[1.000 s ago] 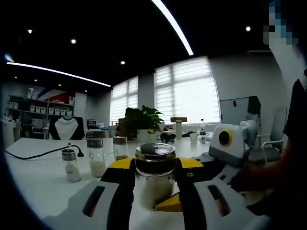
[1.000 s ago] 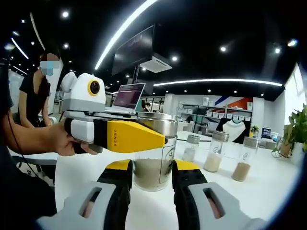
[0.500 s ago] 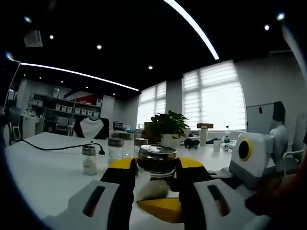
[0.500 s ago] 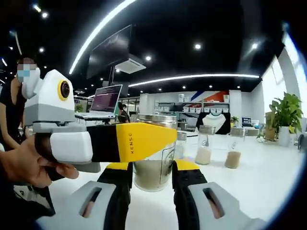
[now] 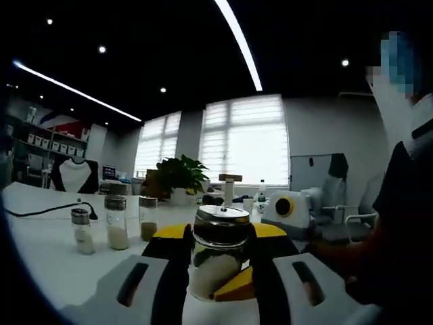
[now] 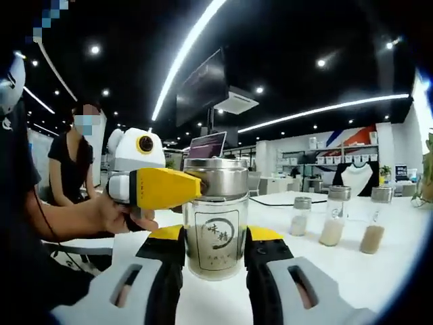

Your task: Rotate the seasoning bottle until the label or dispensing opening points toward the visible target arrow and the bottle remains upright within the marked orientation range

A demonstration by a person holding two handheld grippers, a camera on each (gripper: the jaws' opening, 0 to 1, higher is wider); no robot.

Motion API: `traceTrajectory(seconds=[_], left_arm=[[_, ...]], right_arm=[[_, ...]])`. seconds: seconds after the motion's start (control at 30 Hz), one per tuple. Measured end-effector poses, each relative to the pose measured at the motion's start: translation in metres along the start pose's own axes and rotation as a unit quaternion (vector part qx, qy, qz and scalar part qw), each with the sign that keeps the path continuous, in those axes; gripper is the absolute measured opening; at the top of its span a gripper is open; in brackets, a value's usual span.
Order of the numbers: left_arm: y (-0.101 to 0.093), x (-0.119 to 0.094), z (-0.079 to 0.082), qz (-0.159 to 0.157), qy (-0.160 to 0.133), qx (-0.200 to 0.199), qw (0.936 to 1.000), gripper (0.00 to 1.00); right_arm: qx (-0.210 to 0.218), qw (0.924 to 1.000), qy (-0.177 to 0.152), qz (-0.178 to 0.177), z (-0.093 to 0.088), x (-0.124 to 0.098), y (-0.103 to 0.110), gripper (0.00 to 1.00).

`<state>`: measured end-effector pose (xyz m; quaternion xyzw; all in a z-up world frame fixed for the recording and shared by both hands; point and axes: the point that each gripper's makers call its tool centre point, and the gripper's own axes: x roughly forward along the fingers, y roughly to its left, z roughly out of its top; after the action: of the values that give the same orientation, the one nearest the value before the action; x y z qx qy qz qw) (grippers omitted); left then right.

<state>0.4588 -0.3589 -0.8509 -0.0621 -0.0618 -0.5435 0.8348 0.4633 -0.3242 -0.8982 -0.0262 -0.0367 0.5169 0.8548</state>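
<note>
Gripping the seasoning bottle (image 6: 216, 217) w/ both tools, I reckon: right gripper (image 6: 214, 254) jaws press its glass sides low down, left gripper (image 5: 218, 254) pinches it too, upright on the white table (image 6: 352, 284). Glass body, smooth and prob slippery, breakable; steel lid (image 5: 221, 217), part-filled w/ pale grains, so moderate weight. I'd hold the lower body. Printed label (image 6: 218, 233) faces the right gripper view. Three small shakers (image 6: 333, 218) stand well apart.

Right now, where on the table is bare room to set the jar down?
Bare tabletop lies right of the jar, in front of the three small bottles. It is crowded left of the jar, by the left gripper.
</note>
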Motion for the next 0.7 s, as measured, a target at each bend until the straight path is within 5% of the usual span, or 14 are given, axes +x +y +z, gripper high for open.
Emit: traceTrajectory(seconds=[0.13, 0.23, 0.5, 0.63, 0.7], left_arm=[[0.003, 0.001, 0.005, 0.018, -0.023, -0.015, 0.9995, 0.35], [0.010, 0.002, 0.005, 0.057, -0.027, -0.010, 0.9980, 0.35], [0.020, 0.007, -0.002, 0.156, -0.023, 0.020, 0.9872, 0.36], [0.021, 0.006, -0.004, 0.168, -0.022, 0.022, 0.9853, 0.36], [0.022, 0.001, 0.000, 0.161, -0.023, 0.029, 0.9863, 0.36]], right_arm=[[0.018, 0.9994, -0.014, -0.025, 0.005, 0.001, -0.003, 0.32], [0.023, 0.9965, -0.007, -0.081, 0.004, 0.004, -0.014, 0.32], [0.000, 0.9755, 0.016, -0.220, 0.001, 0.004, -0.027, 0.32], [-0.018, 0.9763, 0.021, -0.215, -0.002, 0.005, -0.028, 0.32], [-0.022, 0.9859, -0.004, -0.166, 0.004, 0.008, -0.022, 0.32]])
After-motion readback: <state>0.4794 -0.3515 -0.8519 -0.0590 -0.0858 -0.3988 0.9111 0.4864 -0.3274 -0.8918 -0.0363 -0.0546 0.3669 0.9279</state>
